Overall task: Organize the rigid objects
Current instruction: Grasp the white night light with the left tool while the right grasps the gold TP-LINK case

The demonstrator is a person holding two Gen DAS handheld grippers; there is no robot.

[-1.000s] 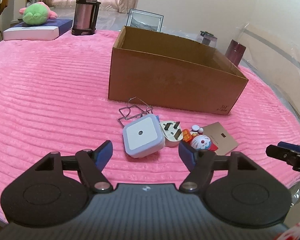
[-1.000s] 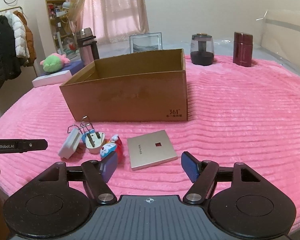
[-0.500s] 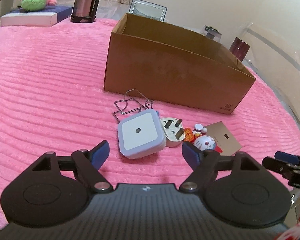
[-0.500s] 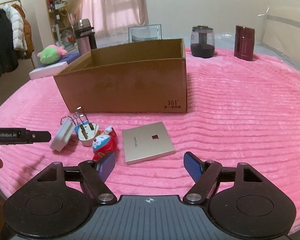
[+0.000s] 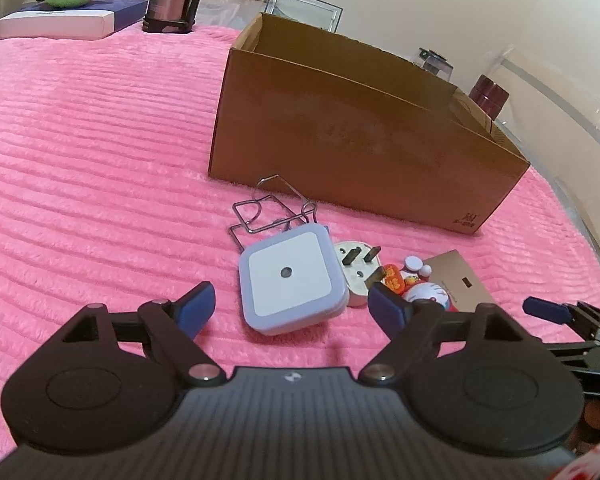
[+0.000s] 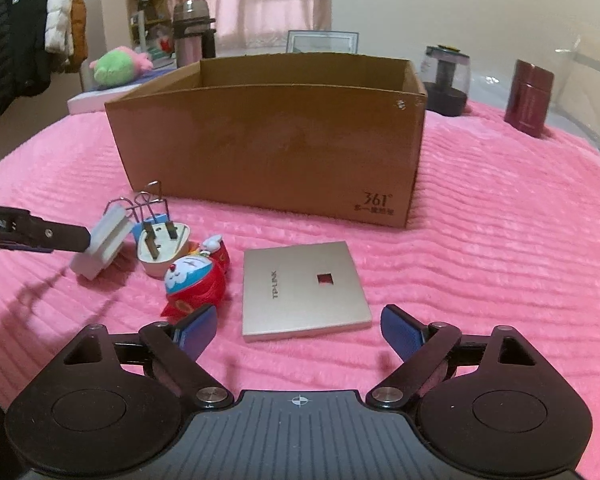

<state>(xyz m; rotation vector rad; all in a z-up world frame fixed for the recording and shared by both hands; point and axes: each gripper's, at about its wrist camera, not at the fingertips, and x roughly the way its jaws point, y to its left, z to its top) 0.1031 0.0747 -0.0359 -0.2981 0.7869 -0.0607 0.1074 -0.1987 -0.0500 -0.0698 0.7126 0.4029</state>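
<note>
A home, likely a bedroom: pink ribbed blanket (image 6: 500,220) underfoot, coats (image 6: 24,36) hanging on a rail, curtained window (image 6: 276,0), plush toy (image 6: 118,65), framed picture (image 6: 322,42), thermos (image 6: 192,32).

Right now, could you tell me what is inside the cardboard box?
Only bare inner walls of the cardboard box show; nothing rises above its rim. Its near wall hides the floor.

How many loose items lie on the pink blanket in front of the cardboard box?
5, in a row: wire rack nearest the box, square night light, white plug, cartoon figurine, gold panel at the right end. Smaller ones may be hidden.
</note>
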